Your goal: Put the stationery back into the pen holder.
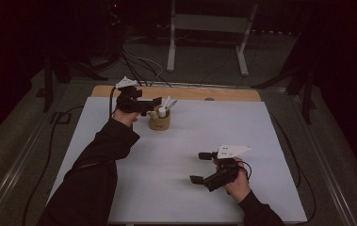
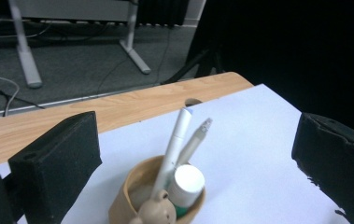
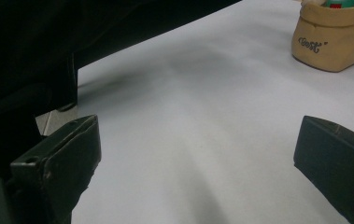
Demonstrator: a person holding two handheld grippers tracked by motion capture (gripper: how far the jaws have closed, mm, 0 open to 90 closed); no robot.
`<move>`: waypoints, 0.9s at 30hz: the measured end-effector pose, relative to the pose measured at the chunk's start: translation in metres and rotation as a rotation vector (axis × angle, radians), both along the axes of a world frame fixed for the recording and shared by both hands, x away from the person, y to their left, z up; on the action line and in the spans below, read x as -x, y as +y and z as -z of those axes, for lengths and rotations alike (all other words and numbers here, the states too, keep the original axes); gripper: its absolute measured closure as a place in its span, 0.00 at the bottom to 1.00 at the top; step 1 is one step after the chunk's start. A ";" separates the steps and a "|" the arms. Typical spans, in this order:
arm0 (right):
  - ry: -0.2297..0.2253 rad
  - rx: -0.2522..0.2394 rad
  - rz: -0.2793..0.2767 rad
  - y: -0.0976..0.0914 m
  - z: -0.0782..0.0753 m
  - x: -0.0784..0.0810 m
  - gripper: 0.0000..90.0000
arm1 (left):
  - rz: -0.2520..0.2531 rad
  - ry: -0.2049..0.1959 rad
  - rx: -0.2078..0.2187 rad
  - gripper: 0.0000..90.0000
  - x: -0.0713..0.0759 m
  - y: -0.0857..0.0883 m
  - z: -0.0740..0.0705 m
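A tan pen cup (image 1: 159,122) stands on the white table cover (image 1: 242,122) at the back left. In the left gripper view the pen cup (image 2: 123,200) holds a white pen (image 2: 177,140), a grey pen (image 2: 195,140) and a white-capped tube (image 2: 187,182). A small bear head (image 2: 158,212) sits on its rim. My left gripper (image 1: 152,106) hovers just above and left of the cup, open, its jaws (image 2: 195,135) wide on either side of the pens without touching them. My right gripper (image 1: 198,167) rests low at the front right, open over bare cover (image 3: 198,149). The pen cup (image 3: 333,42) is far off in that view.
A wooden table edge (image 1: 181,92) with a small hole (image 2: 192,101) runs along the back. Behind it stand a white desk frame (image 1: 171,47) and loose cables (image 1: 138,61) on grey carpet. A dark sleeve (image 1: 96,165) crosses the left front of the cover.
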State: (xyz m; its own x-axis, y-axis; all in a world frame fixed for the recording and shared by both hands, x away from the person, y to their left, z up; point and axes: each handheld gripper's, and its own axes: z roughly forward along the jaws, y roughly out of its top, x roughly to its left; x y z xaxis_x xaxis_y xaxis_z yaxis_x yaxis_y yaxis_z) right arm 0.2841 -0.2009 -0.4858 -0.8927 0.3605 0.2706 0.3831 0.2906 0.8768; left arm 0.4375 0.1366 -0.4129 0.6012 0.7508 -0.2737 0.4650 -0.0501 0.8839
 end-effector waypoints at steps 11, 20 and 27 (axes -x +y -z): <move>-0.002 -0.008 0.007 -0.003 -0.001 -0.001 0.01 | 0.174 -0.018 0.007 0.00 0.028 0.011 -0.007; -0.010 -0.009 0.014 -0.005 -0.003 0.000 0.01 | 0.249 -0.041 0.043 0.00 0.050 0.016 -0.012; -0.010 -0.006 0.026 -0.008 -0.004 0.002 0.01 | 0.281 -0.048 0.042 0.00 0.071 0.025 -0.007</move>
State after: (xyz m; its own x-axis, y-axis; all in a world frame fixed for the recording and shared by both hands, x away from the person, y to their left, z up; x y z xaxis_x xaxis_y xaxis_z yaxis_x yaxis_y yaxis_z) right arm 0.2820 -0.2093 -0.4815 -0.8856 0.3820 0.2641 0.3819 0.2755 0.8822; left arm 0.3663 0.1611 -0.4060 0.7971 0.5416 -0.2670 0.3954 -0.1340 0.9087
